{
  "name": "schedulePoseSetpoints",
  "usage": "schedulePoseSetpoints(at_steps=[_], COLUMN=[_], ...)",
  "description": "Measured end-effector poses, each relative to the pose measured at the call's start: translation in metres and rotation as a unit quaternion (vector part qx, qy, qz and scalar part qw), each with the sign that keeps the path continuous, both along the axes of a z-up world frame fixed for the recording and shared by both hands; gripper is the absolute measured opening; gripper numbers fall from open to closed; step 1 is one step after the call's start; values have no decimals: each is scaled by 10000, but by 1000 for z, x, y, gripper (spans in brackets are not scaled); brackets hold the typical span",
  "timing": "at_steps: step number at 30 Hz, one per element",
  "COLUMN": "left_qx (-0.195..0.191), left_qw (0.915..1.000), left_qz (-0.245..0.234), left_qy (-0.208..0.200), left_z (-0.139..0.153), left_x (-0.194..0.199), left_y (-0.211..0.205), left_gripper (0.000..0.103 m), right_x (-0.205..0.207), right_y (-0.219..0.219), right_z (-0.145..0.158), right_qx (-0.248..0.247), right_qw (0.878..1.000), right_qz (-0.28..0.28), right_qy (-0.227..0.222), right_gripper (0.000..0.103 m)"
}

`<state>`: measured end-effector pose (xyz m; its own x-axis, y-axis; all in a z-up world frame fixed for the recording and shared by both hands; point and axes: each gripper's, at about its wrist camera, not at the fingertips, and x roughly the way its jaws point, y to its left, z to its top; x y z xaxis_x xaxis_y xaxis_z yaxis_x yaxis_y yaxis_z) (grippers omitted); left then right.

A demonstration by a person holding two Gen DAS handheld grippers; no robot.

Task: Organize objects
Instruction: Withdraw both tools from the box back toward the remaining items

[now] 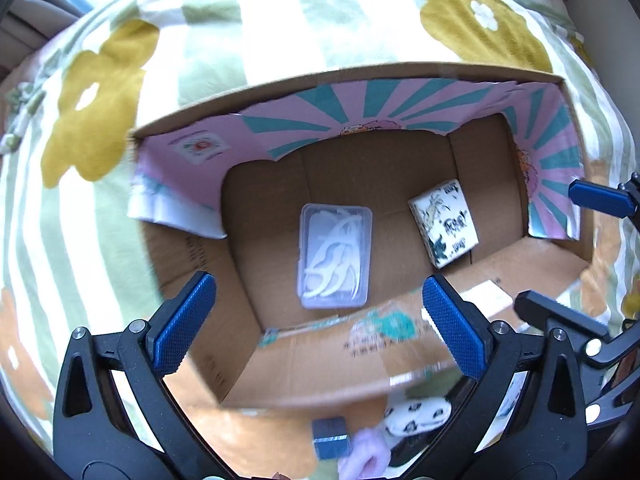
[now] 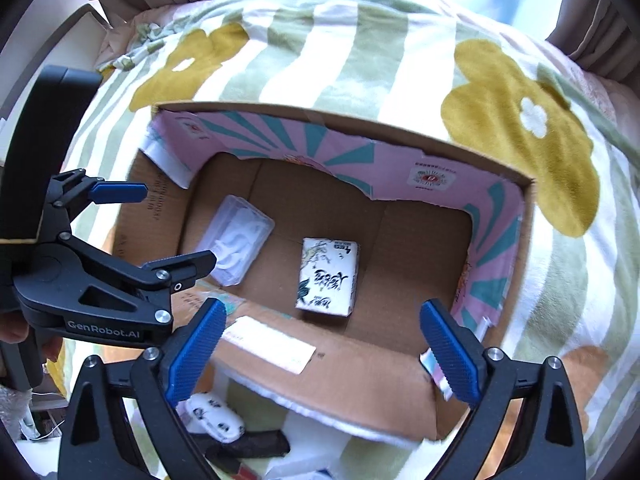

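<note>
Both grippers, left [image 1: 320, 322] and right [image 2: 322, 350], hang spread and empty over the box [image 2: 332, 356]. The case [image 1: 335, 255] lies lengthwise away from the left gripper (its frame reads "GenRobot.AI"); the pack [image 2: 329, 276] sits beside it.

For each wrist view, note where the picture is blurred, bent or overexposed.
Left wrist view: cardboard box near wall smeared by motion blur, blanket white stripes washed out. Right wrist view: sharper, box rim bowed by fisheye, window light overexposed at the top.

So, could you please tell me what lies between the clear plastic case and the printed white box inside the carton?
Nothing: only bare cardboard floor separates the clear plastic case from the printed white box. Both wrist views show it.
</note>
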<state>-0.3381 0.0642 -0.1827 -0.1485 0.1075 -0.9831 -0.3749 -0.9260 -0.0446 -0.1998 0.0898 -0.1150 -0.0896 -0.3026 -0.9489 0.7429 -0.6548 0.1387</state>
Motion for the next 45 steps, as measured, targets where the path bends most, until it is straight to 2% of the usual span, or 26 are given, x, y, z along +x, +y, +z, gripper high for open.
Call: schedulePoseSetpoints(at_steps=[3, 5, 10, 17, 21, 25, 29, 37, 45], left_qx=[-49, -70, 73, 261, 264, 385, 631, 674, 692], left_qw=[9998, 9995, 9981, 9918, 9869, 9834, 9811, 9766, 9750], left_qz=[-36, -53, 110, 511, 732, 973, 1183, 1412, 1554], left_qy=[181, 305, 602, 1146, 1415, 1479, 1397, 1477, 1428], left_z=[25, 40, 83, 137, 155, 163, 161, 167, 157], left_x=[45, 57, 106, 175, 217, 260, 289, 310, 322], left_y=[9, 7, -20, -57, -77, -96, -111, -117, -105], left_gripper=[103, 103, 103, 103, 103, 103, 103, 103, 103], right_x=[3, 11, 33, 90, 125, 160, 184, 206, 219], right_y=[3, 4, 17, 54, 81, 107, 116, 125, 133], right_z=[27, 44, 85, 129, 142, 146, 147, 148, 129], right_qx=[-143, -204, -276, -611, -796, -952, -994, -1243, -1254], right_qw=[9998, 9994, 9970, 9906, 9853, 9804, 9797, 9784, 9807], right_qz=[-94, -166, -343, -726, -987, -1115, -899, -534, -162], right_qy=[102, 231, 636, 984, 1145, 1318, 1491, 1562, 1490], right_gripper=[97, 98, 98, 98, 98, 98, 98, 98, 98])
